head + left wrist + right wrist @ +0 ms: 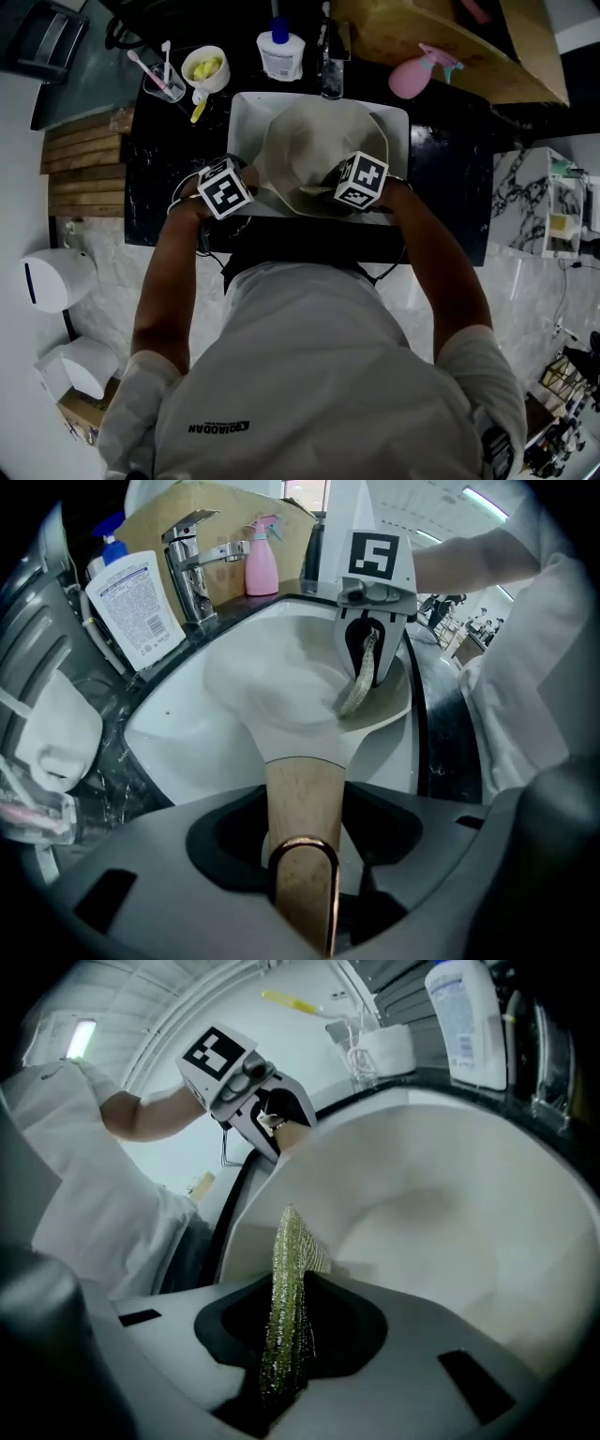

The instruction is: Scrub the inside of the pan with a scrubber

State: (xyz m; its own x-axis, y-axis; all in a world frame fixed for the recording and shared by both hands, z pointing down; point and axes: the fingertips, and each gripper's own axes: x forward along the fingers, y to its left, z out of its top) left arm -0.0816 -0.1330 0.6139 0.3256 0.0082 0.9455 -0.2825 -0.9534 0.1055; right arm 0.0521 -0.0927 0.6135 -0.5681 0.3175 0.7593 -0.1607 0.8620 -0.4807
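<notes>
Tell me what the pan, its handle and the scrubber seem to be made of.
Pan: smooth matte cream surface, probably ceramic-coated or enamelled metal.
Handle: pale wood with faint grain showing, ending in a shiny copper-coloured metal loop.
Scrubber: thin greenish woven mesh with glittery threads, limp where it folds.

- Before me I find a black marbled counter [450, 178] with a white rectangular basin [246, 112] sunk into it.
- Chrome tap [194, 574] stands on the counter behind the basin.
- White pump bottle [280, 54] stands just left of the tap.
- Pink spray bottle [412, 77] stands at the back right.
- Clear cup [161, 86] holding toothbrushes and a white cup [205, 67] with yellow contents stand side by side at the back left.
</notes>
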